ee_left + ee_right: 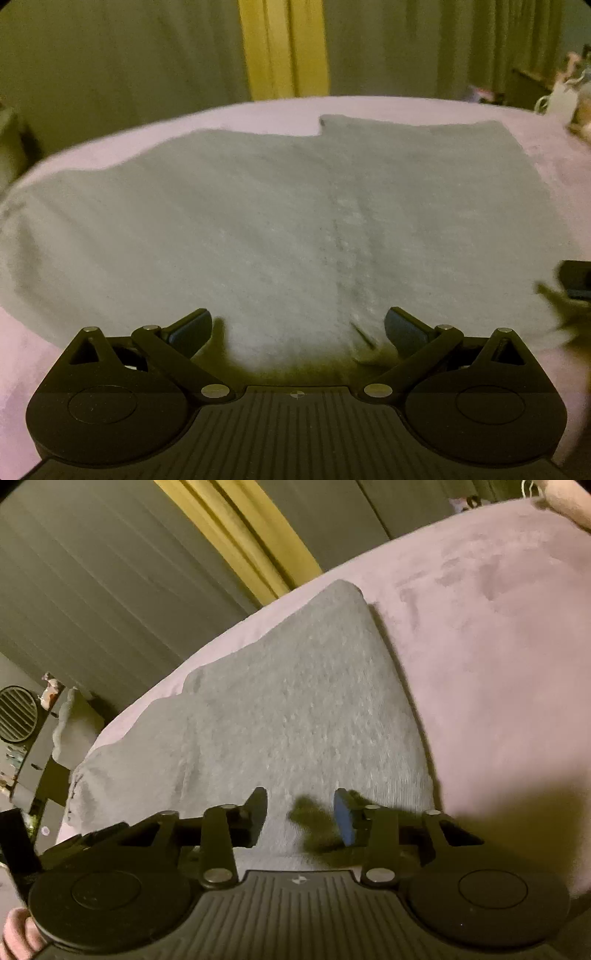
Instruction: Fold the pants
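Note:
Grey pants [258,221] lie flat and folded on a pink bed cover [554,177]. They also show in the right wrist view [295,709], with the cover [498,646] to their right. My left gripper [298,326] is open wide and empty, just above the pants' near edge. My right gripper [301,819] is open and empty, over the near end of the pants. A dark part of the right gripper [576,278] shows at the right edge of the left wrist view.
Grey-green curtains with a yellow strip [284,48] hang behind the bed. A dark shelf unit with a round fan [16,714] and small items stands left of the bed. Clutter [569,88] sits at the far right.

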`<action>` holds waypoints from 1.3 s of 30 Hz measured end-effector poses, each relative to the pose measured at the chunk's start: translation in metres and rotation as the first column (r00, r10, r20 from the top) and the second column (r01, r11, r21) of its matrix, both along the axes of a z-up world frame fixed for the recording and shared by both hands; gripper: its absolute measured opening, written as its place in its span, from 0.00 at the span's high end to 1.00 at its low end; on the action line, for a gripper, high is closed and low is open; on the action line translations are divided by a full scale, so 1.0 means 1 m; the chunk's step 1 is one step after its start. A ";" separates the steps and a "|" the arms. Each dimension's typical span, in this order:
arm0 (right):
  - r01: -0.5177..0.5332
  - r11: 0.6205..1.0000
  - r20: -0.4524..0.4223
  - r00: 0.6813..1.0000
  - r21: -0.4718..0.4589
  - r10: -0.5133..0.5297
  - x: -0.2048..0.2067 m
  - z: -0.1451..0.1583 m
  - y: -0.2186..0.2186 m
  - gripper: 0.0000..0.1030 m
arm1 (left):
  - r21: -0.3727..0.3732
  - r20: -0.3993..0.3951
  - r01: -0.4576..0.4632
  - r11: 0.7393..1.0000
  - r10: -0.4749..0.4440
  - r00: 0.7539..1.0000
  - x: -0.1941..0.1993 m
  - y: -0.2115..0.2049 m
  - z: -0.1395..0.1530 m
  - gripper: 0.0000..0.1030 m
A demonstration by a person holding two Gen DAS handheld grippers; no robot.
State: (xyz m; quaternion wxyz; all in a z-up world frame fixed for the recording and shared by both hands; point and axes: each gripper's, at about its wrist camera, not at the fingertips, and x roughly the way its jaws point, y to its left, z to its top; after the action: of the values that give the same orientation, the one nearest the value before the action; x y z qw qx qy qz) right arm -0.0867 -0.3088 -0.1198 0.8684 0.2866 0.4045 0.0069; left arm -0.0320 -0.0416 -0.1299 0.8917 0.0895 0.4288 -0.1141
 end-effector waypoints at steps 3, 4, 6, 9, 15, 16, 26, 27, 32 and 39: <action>-0.039 0.999 -0.031 0.999 -0.001 0.039 0.004 -0.005 0.005 0.46 | -0.020 -0.038 -0.029 0.999 0.029 0.999 0.004 0.008 -0.002 0.00; -0.065 0.998 -0.049 0.997 0.002 0.065 0.005 -0.007 0.009 0.46 | -0.029 -0.040 -0.047 0.998 0.046 0.998 0.004 0.012 0.000 0.00; -0.119 0.993 -0.067 0.991 -0.005 0.118 0.003 -0.007 0.015 0.46 | -0.057 -0.033 -0.085 0.995 0.084 0.996 0.009 0.019 0.007 0.00; -0.172 0.985 -0.039 0.984 -0.012 0.171 -0.001 0.000 0.013 0.45 | -0.109 0.012 -0.072 0.992 0.073 0.997 0.015 0.026 0.022 0.00; 0.060 0.994 0.067 0.996 -0.089 -0.054 -0.004 0.014 -0.032 0.25 | -0.215 -0.003 0.039 0.976 -0.040 0.999 0.055 0.009 0.031 0.00; 0.082 0.994 0.077 0.994 -0.078 -0.076 -0.005 0.013 -0.036 0.24 | -0.233 -0.009 0.048 0.971 -0.052 0.999 0.064 0.003 0.028 0.00; 0.131 0.991 0.018 0.991 0.023 -0.131 0.004 -0.013 -0.051 0.20 | -0.349 -0.131 0.074 0.934 -0.126 0.983 0.128 -0.027 0.001 0.22; 0.131 0.991 0.011 0.991 0.033 -0.131 0.006 -0.016 -0.053 0.20 | -0.353 -0.172 0.022 0.936 -0.088 0.981 0.131 -0.023 -0.003 0.21; 0.149 0.986 -0.011 0.989 0.080 -0.149 0.008 -0.022 -0.058 0.19 | -0.437 -0.200 -0.011 0.900 -0.086 0.976 0.138 -0.012 -0.014 0.25; 0.142 0.988 0.001 0.990 0.066 -0.142 0.007 -0.020 -0.055 0.19 | -0.489 -0.225 -0.089 0.868 -0.027 0.974 0.137 0.012 -0.017 0.74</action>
State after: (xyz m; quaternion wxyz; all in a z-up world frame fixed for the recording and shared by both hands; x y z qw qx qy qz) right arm -0.0793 -0.3640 -0.1395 0.8579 0.3430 0.3803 -0.0408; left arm 0.1053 -0.0295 -0.1465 0.8322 -0.1626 0.4844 -0.2152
